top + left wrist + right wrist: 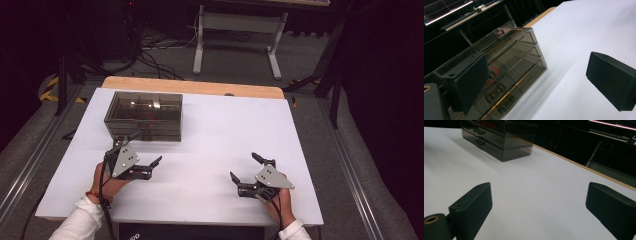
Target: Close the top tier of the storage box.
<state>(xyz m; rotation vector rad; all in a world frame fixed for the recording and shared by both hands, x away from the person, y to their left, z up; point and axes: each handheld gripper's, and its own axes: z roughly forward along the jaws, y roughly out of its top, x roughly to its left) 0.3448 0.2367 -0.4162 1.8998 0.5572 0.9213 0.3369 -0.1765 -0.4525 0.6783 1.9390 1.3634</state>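
Note:
A smoky see-through drawer box stands at the back left of the white table. Its stacked drawers have small dark knobs, and something red lies inside. My left gripper hovers just in front of the box with its jaws wide apart and nothing between them. In the left gripper view the box sits close behind the left pad. My right gripper is open near the table's front right, far from the box, above bare table.
A wooden strip runs along the table's far edge. Beyond it stand a white desk frame and loose cables on the grey floor. Metal rails flank the table on both sides.

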